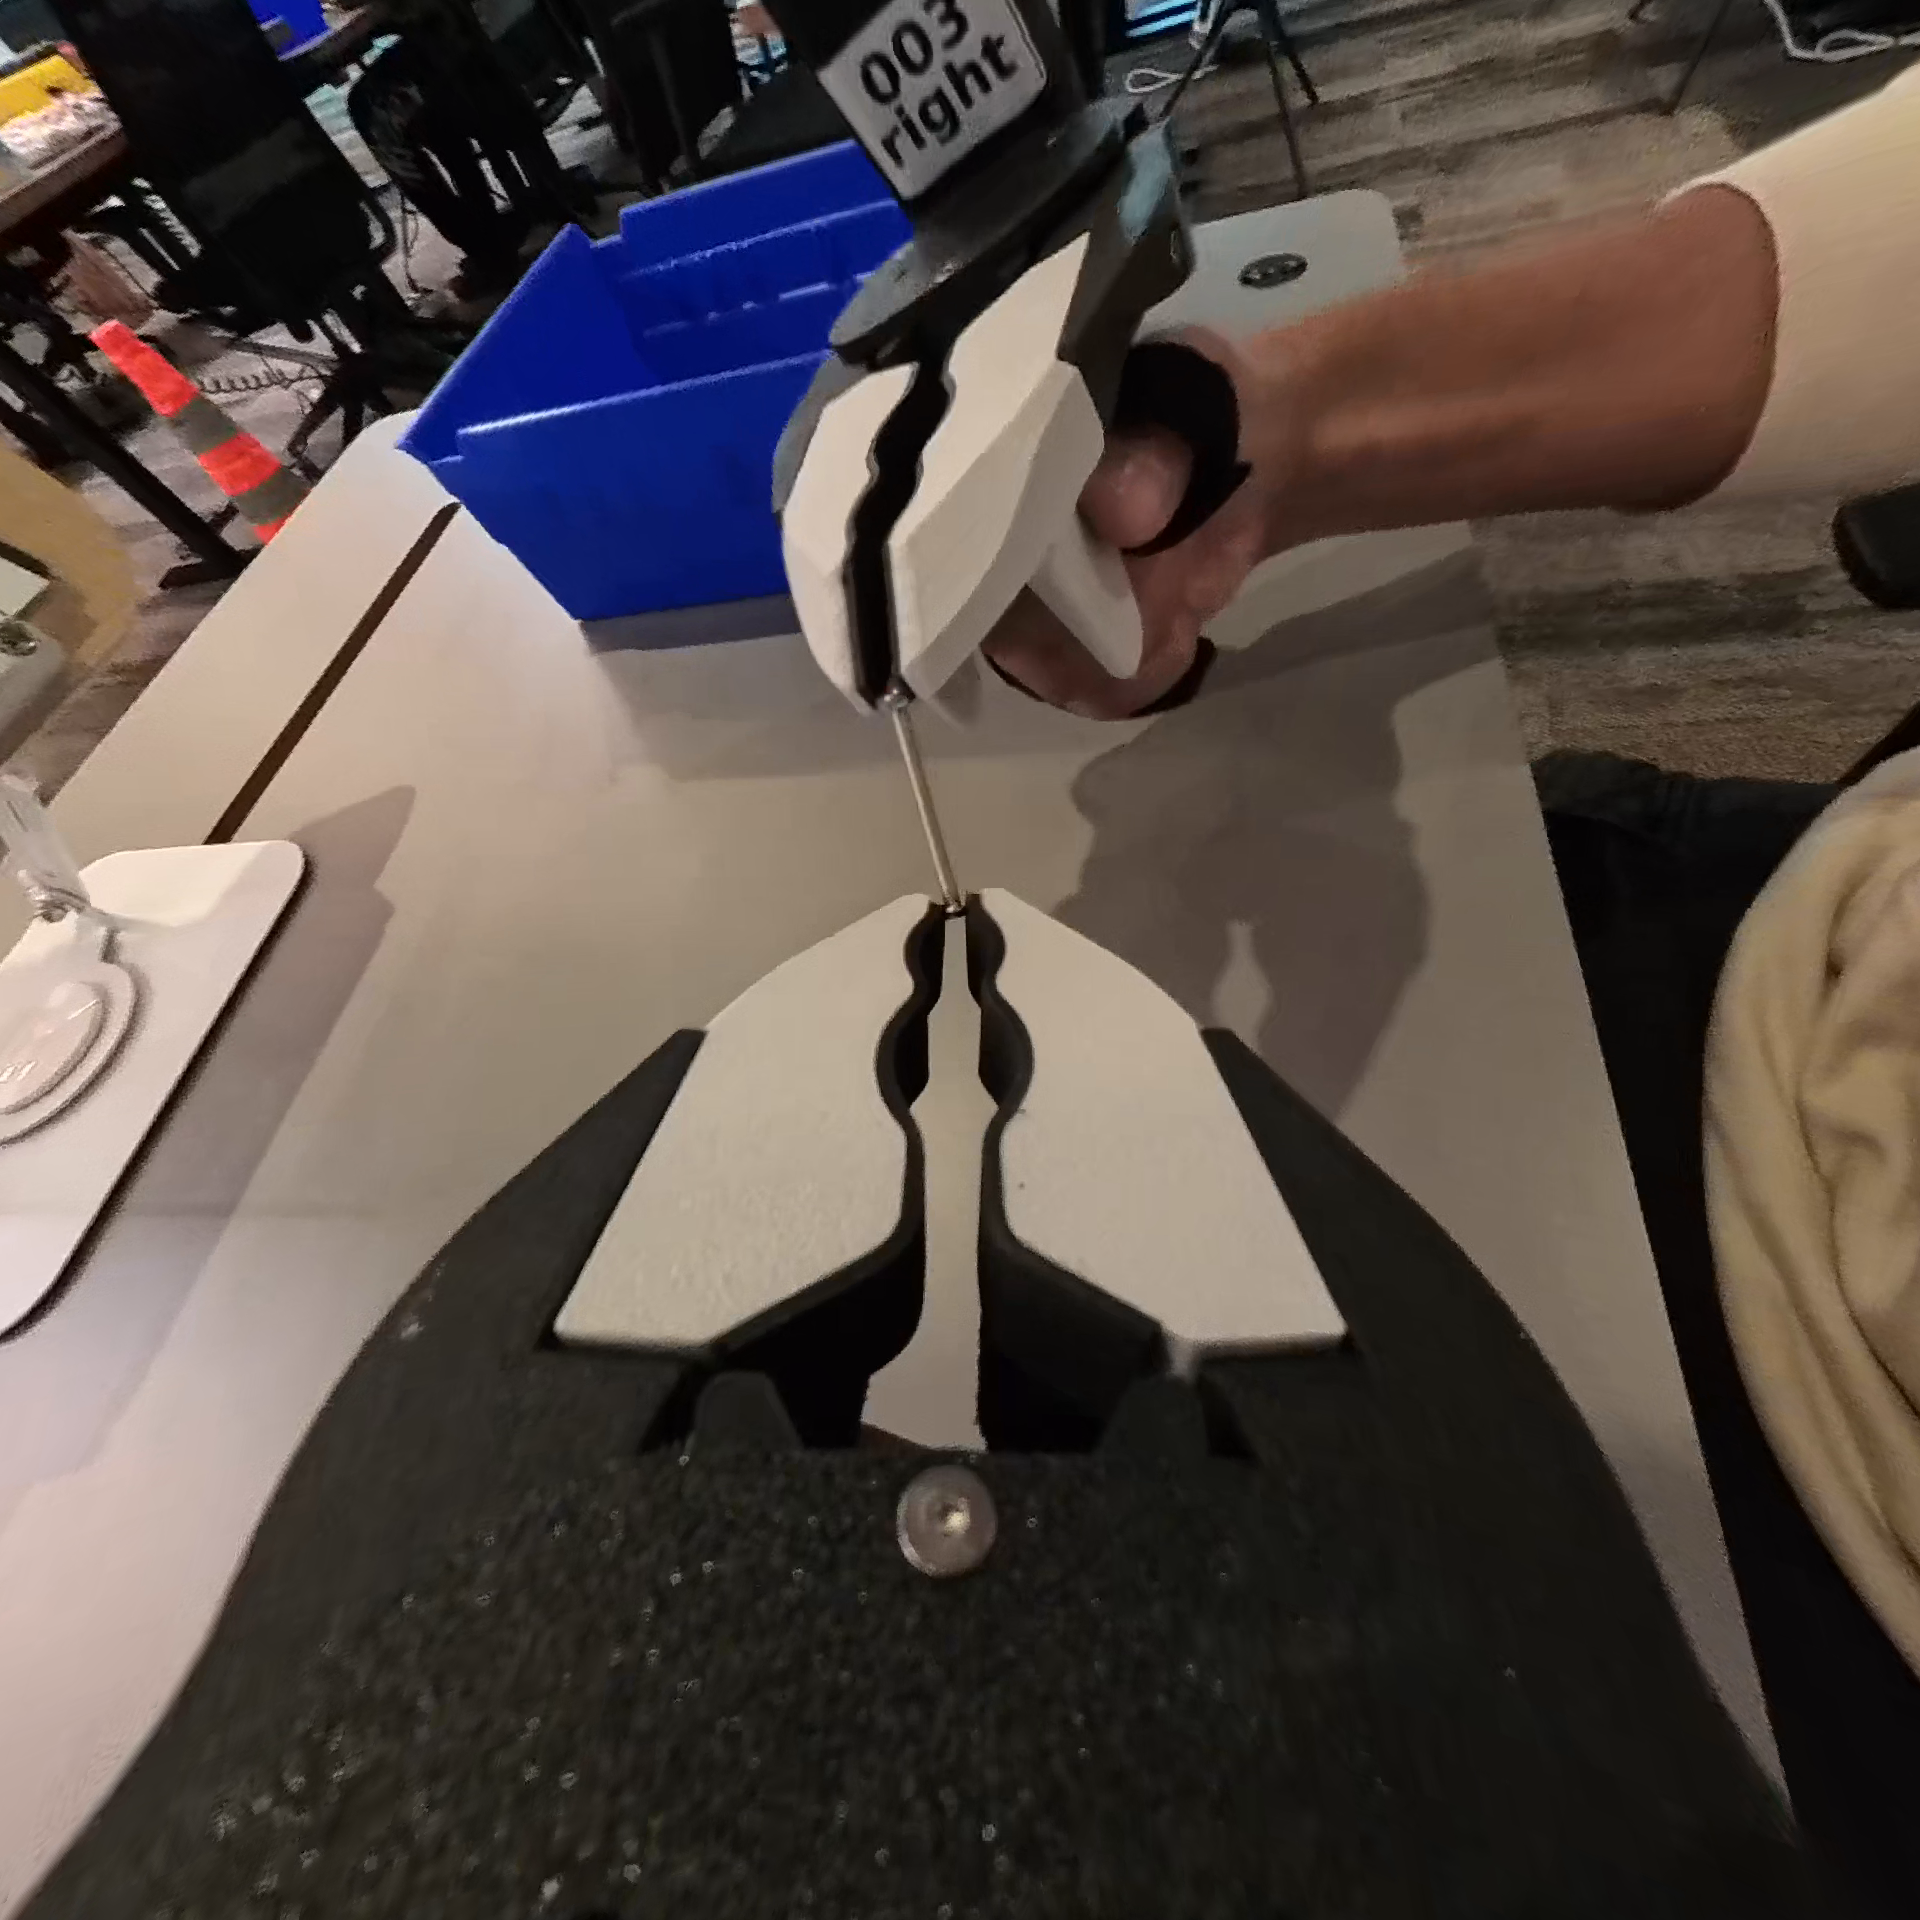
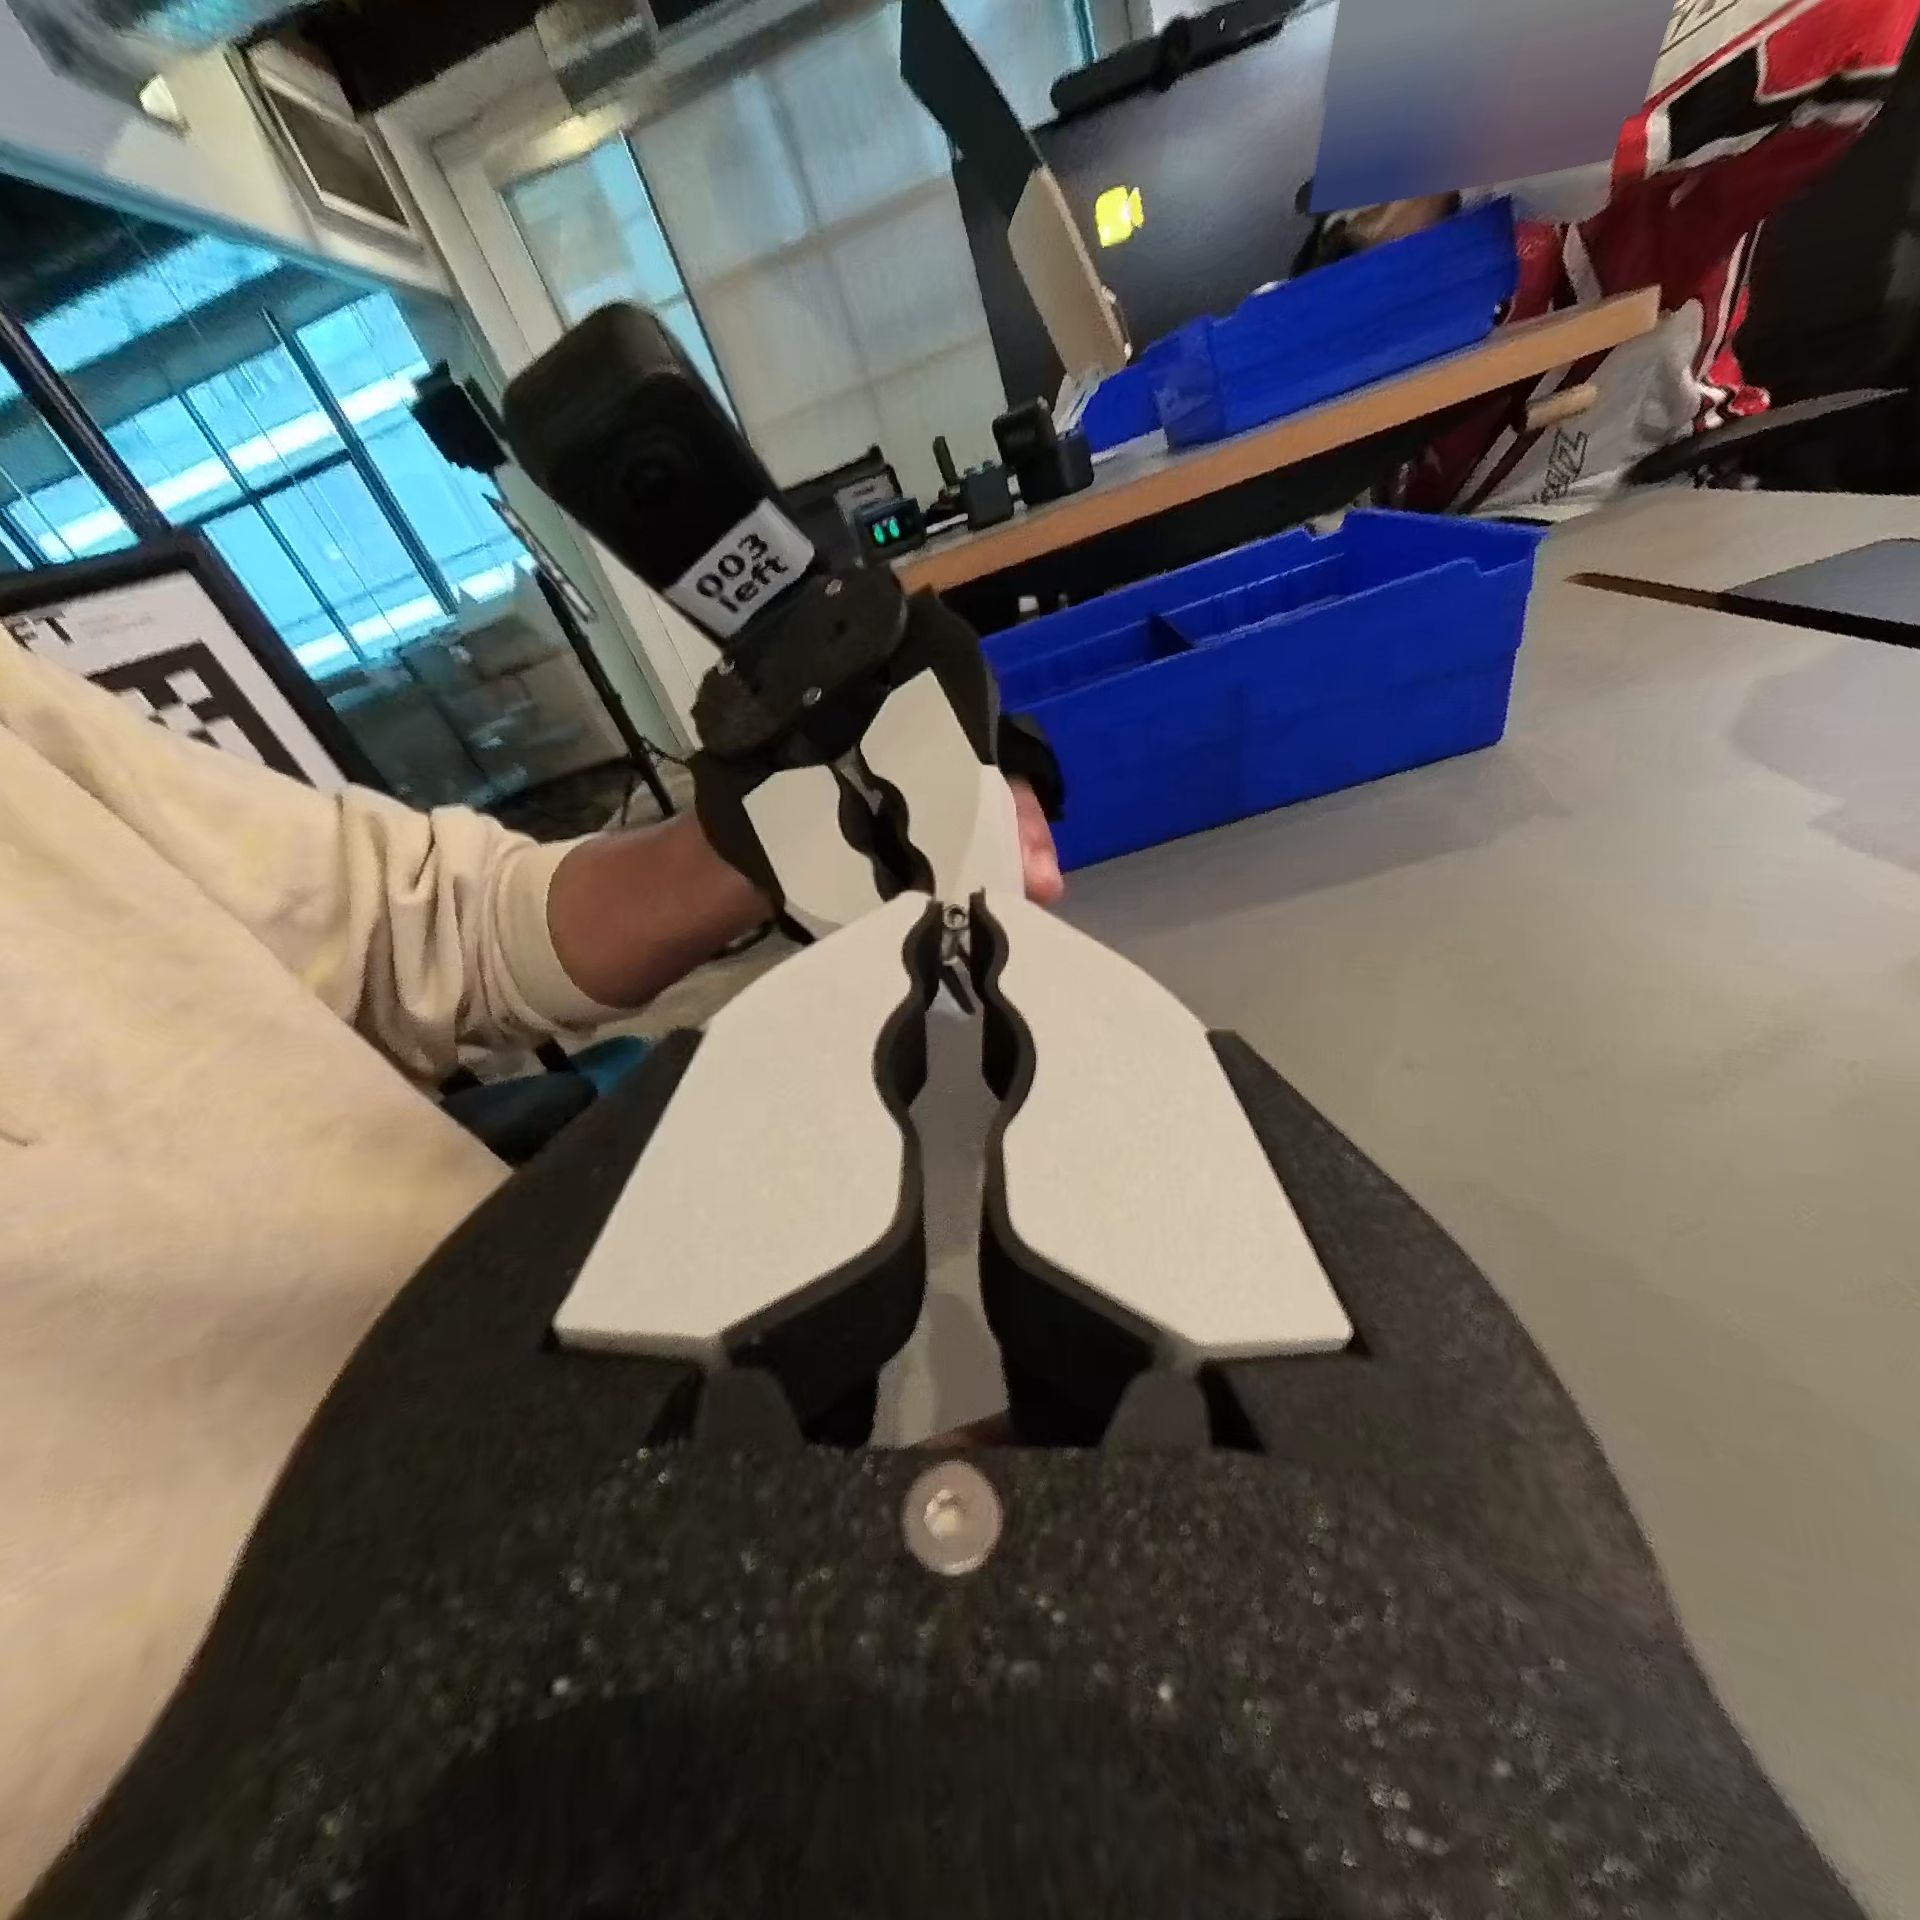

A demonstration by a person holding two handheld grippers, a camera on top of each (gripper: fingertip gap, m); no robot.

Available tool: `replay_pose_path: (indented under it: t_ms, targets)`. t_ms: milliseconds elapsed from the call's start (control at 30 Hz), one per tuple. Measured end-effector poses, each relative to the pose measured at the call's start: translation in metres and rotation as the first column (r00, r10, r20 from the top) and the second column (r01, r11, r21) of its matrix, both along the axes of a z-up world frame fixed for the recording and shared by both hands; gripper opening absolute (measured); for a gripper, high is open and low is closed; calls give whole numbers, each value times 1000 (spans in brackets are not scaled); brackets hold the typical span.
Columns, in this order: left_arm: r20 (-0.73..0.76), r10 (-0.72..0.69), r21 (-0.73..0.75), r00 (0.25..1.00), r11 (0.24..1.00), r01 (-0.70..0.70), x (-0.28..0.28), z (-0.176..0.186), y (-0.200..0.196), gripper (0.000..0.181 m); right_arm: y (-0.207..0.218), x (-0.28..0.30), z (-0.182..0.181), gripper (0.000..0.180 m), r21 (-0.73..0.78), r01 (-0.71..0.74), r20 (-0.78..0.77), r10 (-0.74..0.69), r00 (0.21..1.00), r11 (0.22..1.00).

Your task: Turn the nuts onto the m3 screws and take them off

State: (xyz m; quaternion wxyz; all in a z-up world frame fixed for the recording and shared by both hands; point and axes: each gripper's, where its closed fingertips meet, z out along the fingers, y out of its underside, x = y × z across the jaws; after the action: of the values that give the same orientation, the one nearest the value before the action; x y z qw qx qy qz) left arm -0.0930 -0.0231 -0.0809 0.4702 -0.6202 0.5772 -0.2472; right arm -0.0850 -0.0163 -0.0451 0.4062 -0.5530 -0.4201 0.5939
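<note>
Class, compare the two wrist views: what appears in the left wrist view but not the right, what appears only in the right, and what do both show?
Only the left wrist view shows the whole thin screw spanning from the right gripper to the left gripper, plus a white mat. Only the right wrist view shows windows and a wooden table. Both show the blue bin on the grey table.

Left hand-held gripper pinching screw tip, right hand-held gripper gripping its head, blue bin behind
</note>
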Motion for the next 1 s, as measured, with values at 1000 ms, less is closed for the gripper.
replay_pose_path:
  t_ms: [1000]
  targets:
    - [-80, 348, 172, 934, 928, -330, -7, -33, 41, 3, 34, -12, -26, 5, 98, 265, 178, -278, 944, 959]
